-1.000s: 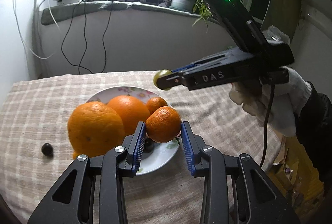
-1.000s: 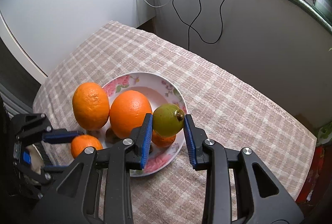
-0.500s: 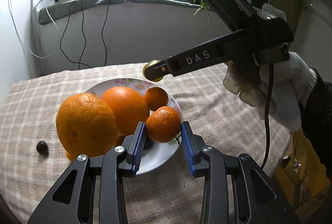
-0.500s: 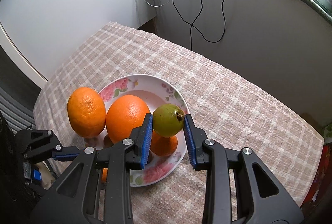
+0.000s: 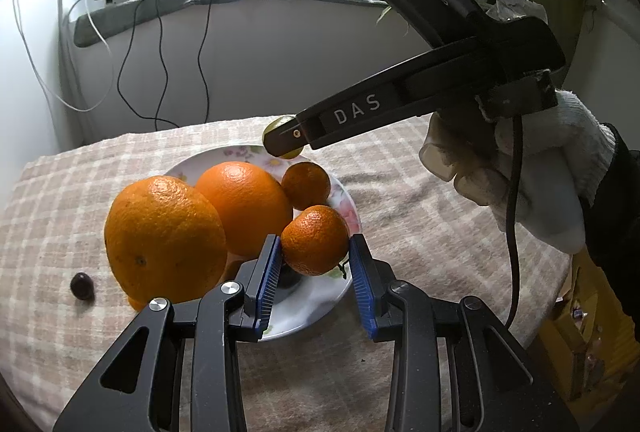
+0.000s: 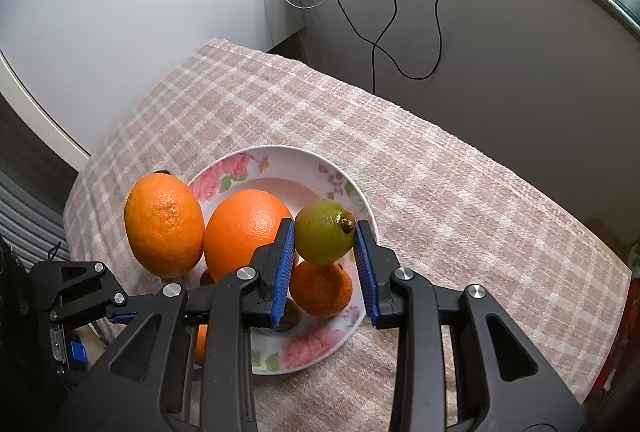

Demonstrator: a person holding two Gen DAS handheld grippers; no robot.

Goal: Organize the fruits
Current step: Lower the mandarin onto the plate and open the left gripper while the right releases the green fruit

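Since a second ago the right gripper [image 6: 325,260] has swung farther over the far rim of the floral plate [image 6: 320,348], carrying its green lime [image 6: 325,232] with it, while the left gripper [image 5: 315,276] has hardly shifted. The right gripper's blue pads are closed against both sides of the lime, holding it in the air above a small mandarin [image 6: 321,290] lying on the plate. The left gripper's pads clasp another mandarin [image 5: 315,240] over the plate's near edge. A large orange [image 5: 243,205] sits in the plate's middle, and a second large orange [image 5: 165,238] stands just off its left rim on the checked tablecloth [image 5: 420,232]. A small dark fruit [image 5: 82,286] lies apart near the cloth's left edge.
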